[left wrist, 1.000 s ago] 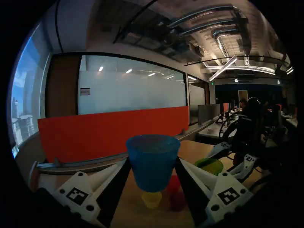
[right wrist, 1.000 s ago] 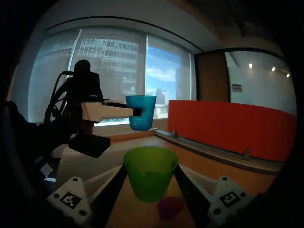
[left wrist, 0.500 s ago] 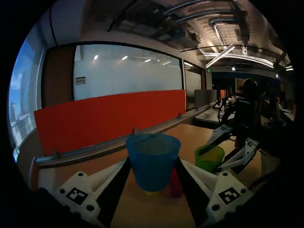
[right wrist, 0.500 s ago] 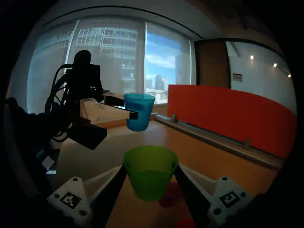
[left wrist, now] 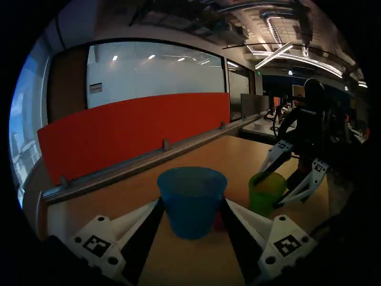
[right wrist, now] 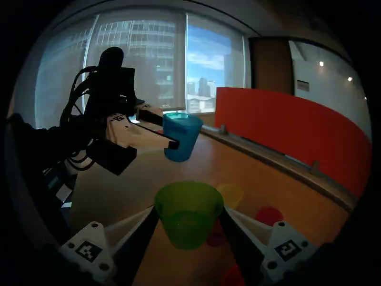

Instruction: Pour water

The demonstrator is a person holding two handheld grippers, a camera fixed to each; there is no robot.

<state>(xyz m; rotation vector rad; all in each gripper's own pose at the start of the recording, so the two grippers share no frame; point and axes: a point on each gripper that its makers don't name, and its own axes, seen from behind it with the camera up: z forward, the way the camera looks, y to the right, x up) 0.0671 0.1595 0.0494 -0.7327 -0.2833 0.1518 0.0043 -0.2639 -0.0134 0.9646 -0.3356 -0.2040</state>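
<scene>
Left tongs (left wrist: 192, 202): closed on a translucent blue plastic cup (left wrist: 192, 212), one finger pressed on each side of its wall.
Blue cup: held clear above the tabletop, slightly tilted in the right gripper view (right wrist: 181, 136); contents cannot be told.
Right tongs (right wrist: 189, 213): closed on a translucent green plastic cup (right wrist: 189, 221), both fingers against its sides.
Green cup: upright, open mouth up, with a darker band low inside that looks like a little liquid; in the left gripper view (left wrist: 265, 193), to the right of the blue cup and apart from it.
Small cups: a yellow one (right wrist: 231, 194) and a red one (right wrist: 268, 215) standing on the tabletop just beyond the green cup.
Tabletop (right wrist: 138, 178): light brown wood, edged at the far side by a metal rail (left wrist: 143, 164).
Room: orange-red partition panel (left wrist: 133, 126) behind the rail, frosted glass wall (left wrist: 152, 71) above it, large windows (right wrist: 143, 57) onto city buildings, exposed pipes and strip lights (left wrist: 278, 50) overhead.
</scene>
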